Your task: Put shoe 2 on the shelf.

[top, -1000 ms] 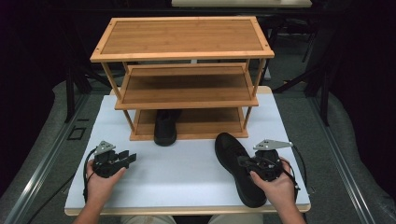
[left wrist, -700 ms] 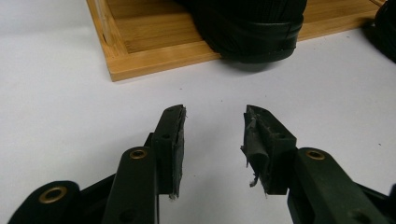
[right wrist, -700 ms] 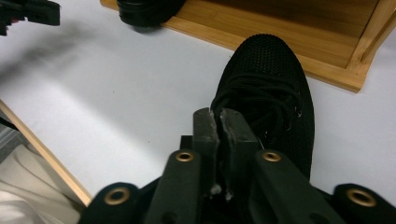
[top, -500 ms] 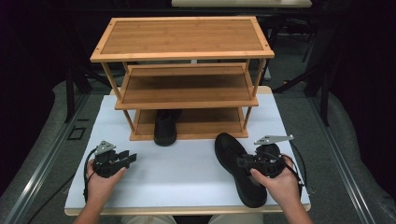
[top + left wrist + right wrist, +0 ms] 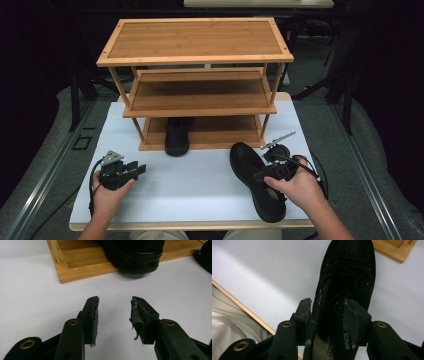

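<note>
We see open table (image 5: 190, 192) between the grippers; the bamboo shoe rack (image 5: 197, 80) blocks the far edge, a black shoe (image 5: 176, 137) filling its bottom shelf.

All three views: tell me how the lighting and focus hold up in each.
High view: the white table is evenly lit, the room around it falls dark, and the picture is slightly soft. Left gripper view: bright, the pads sharp, a soft shadow under the shoe on the rack. Right gripper view: the black shoe reads dark but its mesh and laces stay crisp.
</note>
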Motion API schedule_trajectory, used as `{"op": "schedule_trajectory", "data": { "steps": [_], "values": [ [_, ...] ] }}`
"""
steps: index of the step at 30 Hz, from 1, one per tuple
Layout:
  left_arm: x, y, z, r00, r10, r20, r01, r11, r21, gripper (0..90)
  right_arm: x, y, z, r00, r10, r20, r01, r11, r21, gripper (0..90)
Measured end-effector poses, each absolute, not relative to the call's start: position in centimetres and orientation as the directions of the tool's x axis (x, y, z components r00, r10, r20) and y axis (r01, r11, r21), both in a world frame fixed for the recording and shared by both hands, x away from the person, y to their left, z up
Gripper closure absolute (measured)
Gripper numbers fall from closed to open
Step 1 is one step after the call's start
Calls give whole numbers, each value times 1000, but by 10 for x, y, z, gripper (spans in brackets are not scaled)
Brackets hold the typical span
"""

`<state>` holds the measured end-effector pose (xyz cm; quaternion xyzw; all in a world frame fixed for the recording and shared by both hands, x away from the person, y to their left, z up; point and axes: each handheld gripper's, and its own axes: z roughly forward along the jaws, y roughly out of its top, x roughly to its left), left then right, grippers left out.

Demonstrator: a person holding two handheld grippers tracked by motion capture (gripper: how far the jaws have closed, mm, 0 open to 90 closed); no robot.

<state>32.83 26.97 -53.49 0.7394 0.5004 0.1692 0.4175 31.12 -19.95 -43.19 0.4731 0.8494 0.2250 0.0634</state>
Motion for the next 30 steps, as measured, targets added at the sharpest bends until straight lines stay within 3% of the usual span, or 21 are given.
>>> {"op": "schedule_trajectory", "data": {
  "steps": [16, 30],
  "values": [
    [329, 269, -536, 441, 882, -167, 604, -154, 782, 577, 336, -186, -438, -524, 845, 107, 840, 493, 227, 552],
    [329, 269, -536, 445, 880, -168, 603, -156, 782, 578, 340, -188, -453, -511, 850, 129, 856, 488, 173, 614]
  ]
}}
